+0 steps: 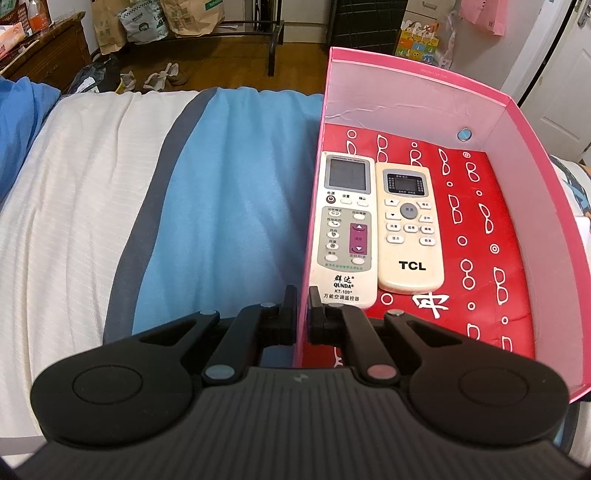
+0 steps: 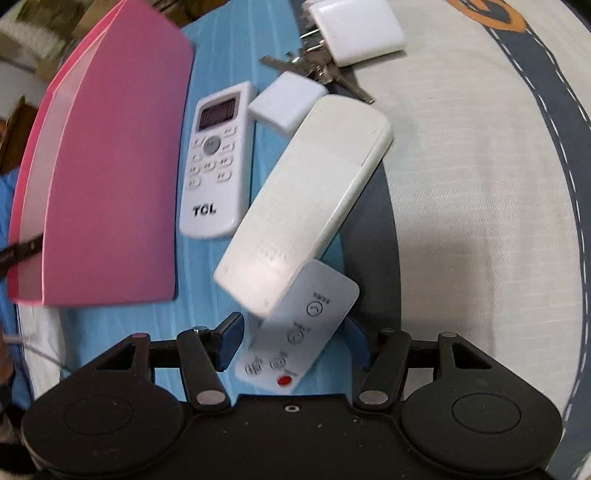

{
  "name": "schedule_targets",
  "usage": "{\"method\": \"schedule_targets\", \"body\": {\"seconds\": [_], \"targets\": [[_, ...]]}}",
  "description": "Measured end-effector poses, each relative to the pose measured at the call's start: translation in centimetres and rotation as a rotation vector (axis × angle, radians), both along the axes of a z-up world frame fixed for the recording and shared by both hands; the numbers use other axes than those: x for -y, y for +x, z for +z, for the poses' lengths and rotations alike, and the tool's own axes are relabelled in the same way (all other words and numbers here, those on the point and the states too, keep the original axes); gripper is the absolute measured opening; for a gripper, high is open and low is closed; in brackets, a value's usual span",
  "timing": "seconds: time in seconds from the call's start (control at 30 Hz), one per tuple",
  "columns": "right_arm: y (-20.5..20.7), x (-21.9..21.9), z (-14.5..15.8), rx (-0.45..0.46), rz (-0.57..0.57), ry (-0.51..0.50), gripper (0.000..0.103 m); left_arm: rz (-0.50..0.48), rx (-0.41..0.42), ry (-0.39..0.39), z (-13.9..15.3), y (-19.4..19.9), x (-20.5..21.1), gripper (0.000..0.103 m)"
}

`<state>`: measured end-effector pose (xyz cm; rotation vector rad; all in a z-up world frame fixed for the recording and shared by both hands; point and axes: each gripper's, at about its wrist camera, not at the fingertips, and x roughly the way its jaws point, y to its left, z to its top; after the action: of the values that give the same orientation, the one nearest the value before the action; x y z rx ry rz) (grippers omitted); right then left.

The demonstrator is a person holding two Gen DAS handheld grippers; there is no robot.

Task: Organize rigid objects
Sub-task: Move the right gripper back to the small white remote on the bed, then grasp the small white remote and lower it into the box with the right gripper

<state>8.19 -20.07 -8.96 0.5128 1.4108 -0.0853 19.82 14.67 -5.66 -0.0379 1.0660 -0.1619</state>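
A pink box (image 1: 517, 177) with a red patterned bottom stands on the bed. Inside it, side by side, lie a QUNDA remote (image 1: 345, 229) and a TCL remote (image 1: 408, 229). My left gripper (image 1: 303, 306) is shut on the box's left wall near its front end. In the right wrist view my right gripper (image 2: 293, 328) points down, open, over a thin white remote (image 2: 299, 332) that lies between its fingers without the pads pressing on it. A large white remote (image 2: 306, 206) lies face down, overlapping it. Another TCL remote (image 2: 216, 162) lies beside the box's outer wall (image 2: 110, 166).
A bunch of keys (image 2: 317, 68), a white plug charger (image 2: 354, 29) and a small white adapter (image 2: 286, 101) lie beyond the remotes. The bed cover is blue (image 1: 229, 192) with white and grey bands. Bags and a rack stand on the floor past the bed.
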Motion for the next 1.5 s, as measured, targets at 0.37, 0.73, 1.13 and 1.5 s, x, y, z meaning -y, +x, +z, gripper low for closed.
{"method": "schedule_targets", "body": {"seconds": [0.37, 0.73, 1.13, 1.5], "targets": [[-1.9, -0.5, 2.8, 0.227, 0.091, -0.141, 0.046, -0.001, 0.0, -0.002, -0.1, 0.0, 0.0, 0.004], [-0.3, -5.3, 13.4, 0.54, 0.359, -0.248, 0.046, 0.006, -0.004, -0.011, -0.2, -0.1, -0.1, 0.003], [7.2, -16.3, 12.9, 0.601, 0.935, -0.386, 0.046, 0.004, -0.015, -0.023, -0.2, -0.2, -0.2, 0.003], [9.9, -21.0, 6.6, 0.501, 1.333, -0.325, 0.046, -0.009, -0.004, -0.038, -0.1, -0.1, -0.6, 0.003]]}}
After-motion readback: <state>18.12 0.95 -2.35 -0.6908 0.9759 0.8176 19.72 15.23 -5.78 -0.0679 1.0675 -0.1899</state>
